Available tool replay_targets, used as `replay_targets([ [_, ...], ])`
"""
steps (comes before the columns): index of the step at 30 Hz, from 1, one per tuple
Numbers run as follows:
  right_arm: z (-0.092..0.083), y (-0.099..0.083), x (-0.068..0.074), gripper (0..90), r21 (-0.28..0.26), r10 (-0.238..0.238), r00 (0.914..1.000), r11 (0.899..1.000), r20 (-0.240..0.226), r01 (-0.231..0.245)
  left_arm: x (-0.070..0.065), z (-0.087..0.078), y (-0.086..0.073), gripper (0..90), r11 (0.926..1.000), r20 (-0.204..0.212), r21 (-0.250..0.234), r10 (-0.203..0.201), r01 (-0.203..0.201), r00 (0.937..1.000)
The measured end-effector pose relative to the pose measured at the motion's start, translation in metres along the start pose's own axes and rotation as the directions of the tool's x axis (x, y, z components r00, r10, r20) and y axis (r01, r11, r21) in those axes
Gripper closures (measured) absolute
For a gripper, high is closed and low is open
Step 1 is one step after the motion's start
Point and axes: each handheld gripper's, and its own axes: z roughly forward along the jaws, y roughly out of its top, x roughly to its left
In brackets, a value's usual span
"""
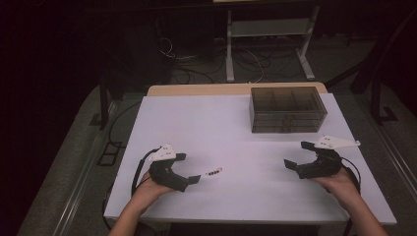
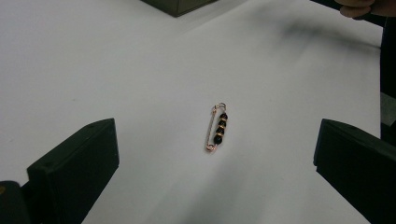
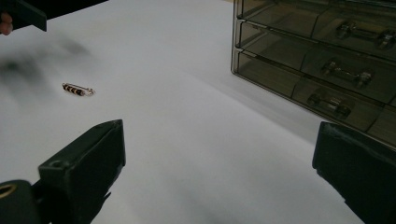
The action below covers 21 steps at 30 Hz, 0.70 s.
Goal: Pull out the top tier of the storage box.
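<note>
The beaded safety pin (image 2: 217, 127) lay flat on the white table (image 1: 236, 196), alone on bare surface, black beads strung along its copper-coloured wire. It sat toward the near left of the table, and in the high view it showed as a small dark streak (image 1: 214, 172) just beside the tip of the left tool (image 1: 189, 168).

And the left tool was lined up on it. In the left gripper view the pin rested between the two black jaws and a little ahead of them, untouched. The jaws stood wide apart, holding nothing. That spread looked deliberate: a thin, flat thing like this needs the jaws to come down on either side before they close, and the pin lay lengthwise along the tool's line of sight, so a pinch would meet it across its narrow width.

Over on the other side, the right tool (image 1: 300, 155) hung well apart from the pin, jaws also spread and empty. From the right gripper view the pin was a small mark far off to the left (image 3: 78, 89).

Closer to that right tool stood the smoky clear drawer organiser (image 1: 287, 109), at the back right of the table, drawers shut, handles (image 3: 348, 73) facing the right tool. My read: the right hand waited near it to pull a drawer for the pin.
</note>
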Motion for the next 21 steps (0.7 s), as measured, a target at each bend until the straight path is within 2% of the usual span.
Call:
replay_targets([
  [21,0.0027,0.0077,-0.0070,2.1,-0.004,-0.008,0.9997,1.000,0.024,0.008,-0.0011,0.0023,0.0001,0.0,1.0000,0.007,0.004,0.008,-0.008,0.9999],
])
